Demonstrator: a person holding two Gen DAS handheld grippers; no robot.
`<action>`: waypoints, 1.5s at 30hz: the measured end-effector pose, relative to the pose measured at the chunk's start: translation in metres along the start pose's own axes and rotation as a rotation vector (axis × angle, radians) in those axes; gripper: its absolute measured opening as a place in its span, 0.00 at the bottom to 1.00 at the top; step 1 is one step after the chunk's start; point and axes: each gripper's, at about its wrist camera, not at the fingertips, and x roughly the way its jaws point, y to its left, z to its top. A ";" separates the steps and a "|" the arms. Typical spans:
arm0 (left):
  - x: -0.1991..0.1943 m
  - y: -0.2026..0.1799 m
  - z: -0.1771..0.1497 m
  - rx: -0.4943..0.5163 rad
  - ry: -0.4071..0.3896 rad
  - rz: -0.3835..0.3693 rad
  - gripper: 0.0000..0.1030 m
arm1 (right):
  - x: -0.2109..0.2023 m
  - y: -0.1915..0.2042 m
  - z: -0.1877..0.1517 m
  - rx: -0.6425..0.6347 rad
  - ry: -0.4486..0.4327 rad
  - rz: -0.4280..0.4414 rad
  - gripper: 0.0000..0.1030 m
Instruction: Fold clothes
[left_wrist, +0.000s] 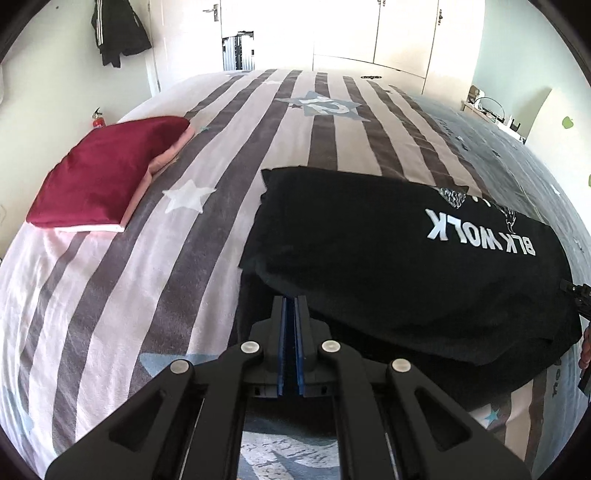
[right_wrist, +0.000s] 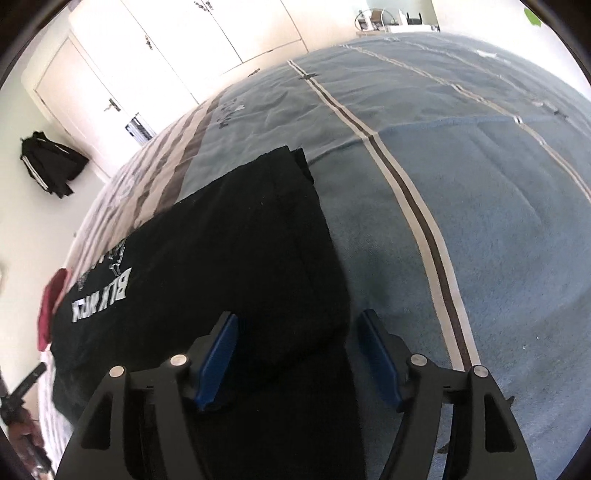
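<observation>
Both grippers, left (left_wrist: 290, 306) closed, right (right_wrist: 299, 325) spread, meet the black shirt (left_wrist: 388, 258).

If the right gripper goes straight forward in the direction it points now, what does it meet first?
Probably the folded black T-shirt with white lettering: its rounded near edge already lies between the open right gripper fingers. Height above the cloth is unclear.

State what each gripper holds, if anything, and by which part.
The left gripper is shut at the near edge of the folded black printed T-shirt; whether it pinches cloth cannot be told. The right gripper is open, holding nothing.
</observation>
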 end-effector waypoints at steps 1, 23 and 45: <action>-0.002 0.002 -0.002 -0.008 0.001 0.000 0.03 | 0.000 -0.001 0.001 0.004 0.009 0.009 0.57; -0.041 0.115 0.016 -0.028 -0.080 0.001 0.03 | -0.049 0.240 -0.015 -0.305 -0.117 -0.045 0.09; -0.049 0.188 -0.005 -0.114 -0.033 -0.052 0.03 | 0.042 0.473 -0.140 -0.409 0.124 0.274 0.58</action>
